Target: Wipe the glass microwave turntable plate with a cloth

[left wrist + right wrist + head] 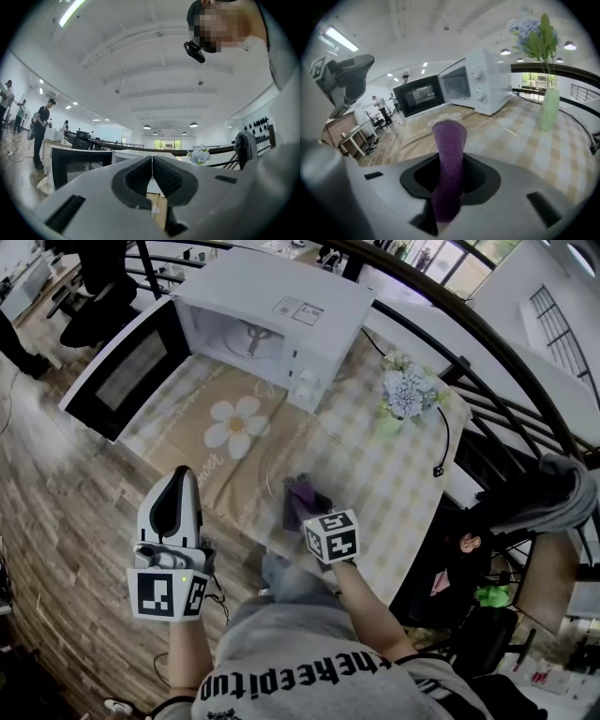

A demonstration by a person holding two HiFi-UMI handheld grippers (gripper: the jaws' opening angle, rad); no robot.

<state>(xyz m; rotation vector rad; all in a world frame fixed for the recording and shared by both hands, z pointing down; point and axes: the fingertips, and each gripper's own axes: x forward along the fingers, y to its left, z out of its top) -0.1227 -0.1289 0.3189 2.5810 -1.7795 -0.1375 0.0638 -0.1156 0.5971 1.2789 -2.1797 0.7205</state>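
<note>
My right hand-held gripper (449, 187) is clamped on the purple cloth (450, 145). A rolled fold of it stands up between the jaws and pokes out past them. My left hand-held gripper (152, 174) has its ribbed pads pressed together with nothing between them. It hangs off the near-left edge of the table (403, 493), tilted up toward the ceiling. The glass turntable plate (286, 460) is hard to pick out. I read only faint curved glints on the table mat between the printed flower and my right hand-held gripper, in front of the open microwave (281, 310). The bare hub inside the oven suggests the plate is out and lying flat there, but I cannot trace its whole rim. I judge the plate to be heavy for its size, rigid, slick and breakable, and likely to slide or spin on the mat once I push across it. The cloth is soft and light and will flop, so I want to press with the bunched part close to the jaws rather than the loose tip. For holding the plate, the rim is the only sensible place. My left jaws would need to open and pinch the near edge, or press down on it gently. I should keep it flat on the table and not lift it, since a pinch grip on smooth glass could slip.
</note>
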